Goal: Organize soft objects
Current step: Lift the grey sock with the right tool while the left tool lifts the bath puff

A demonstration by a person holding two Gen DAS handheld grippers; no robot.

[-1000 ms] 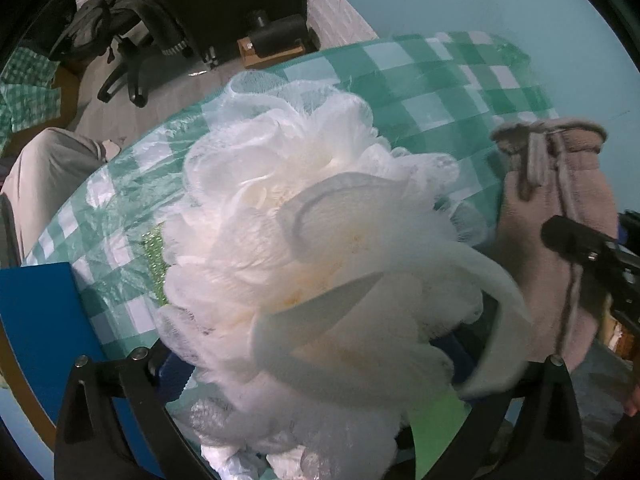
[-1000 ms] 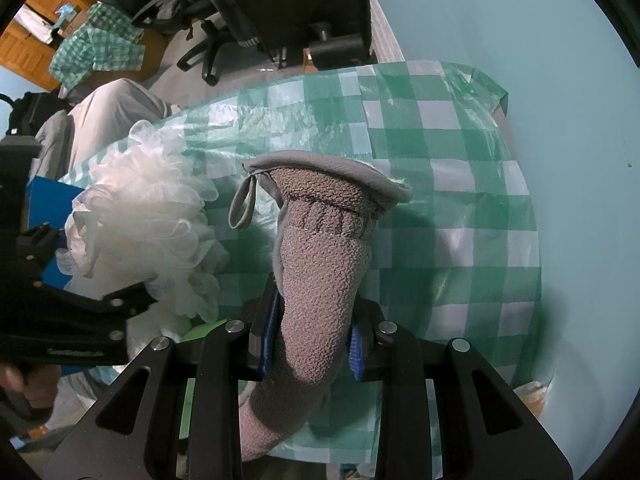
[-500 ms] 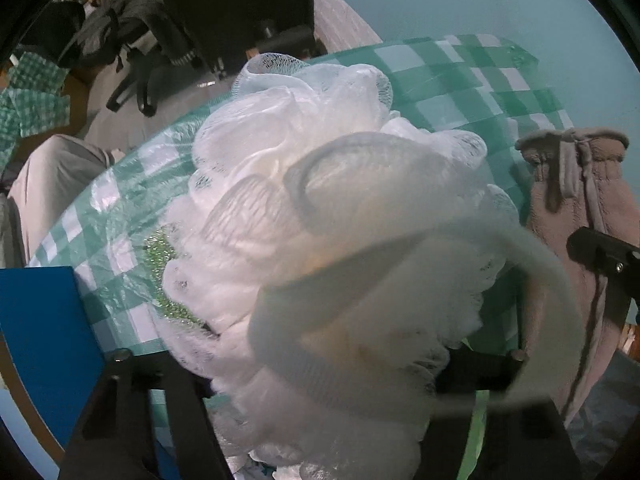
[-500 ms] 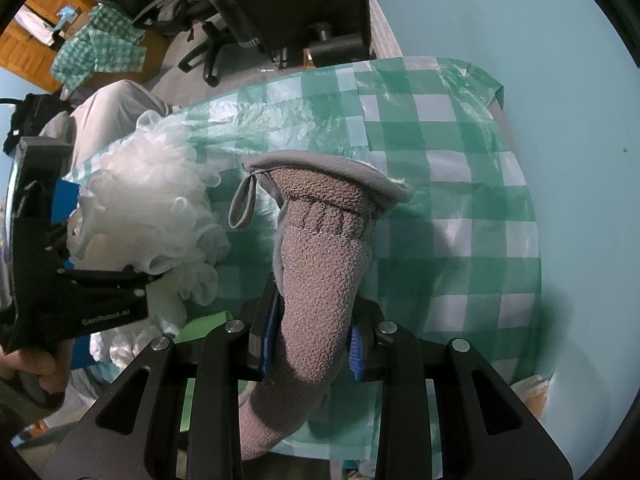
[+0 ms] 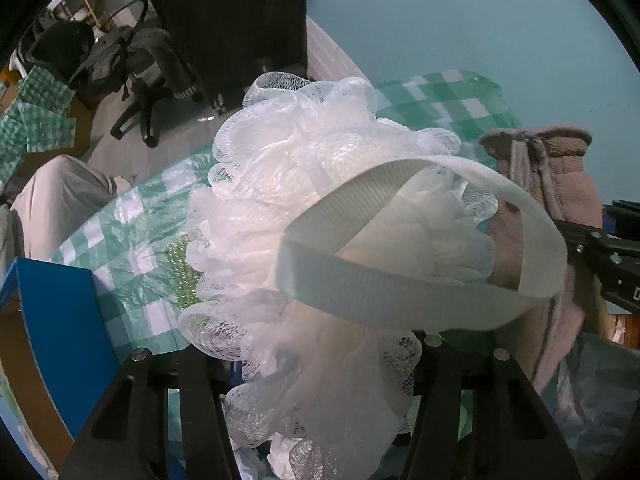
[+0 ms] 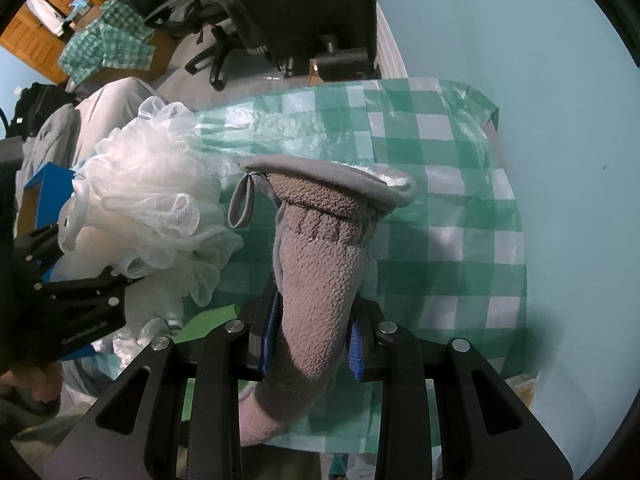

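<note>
Now the left claw [image 5: 316, 364], just closing, squeezes the mesh pouf [image 5: 320, 200]; the right claw [image 6: 312, 344] clamps the mitt [image 6: 320, 264].

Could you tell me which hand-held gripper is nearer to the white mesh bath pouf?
Left. The left hand-held gripper closes around the white mesh bath pouf; the right hand-held gripper sits beside it, clamping the grey mitt.

Black tongs [image 6: 310, 344], blue pads [image 6: 267, 336], silver screws, white lettering.

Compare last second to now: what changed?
The left gripper has just been closing its jaws on the white mesh pouf, which now sits higher in its view, ribbon loop forward. Unchanged: right gripper clamped on the brown mitt over the checked tablecloth.
</note>
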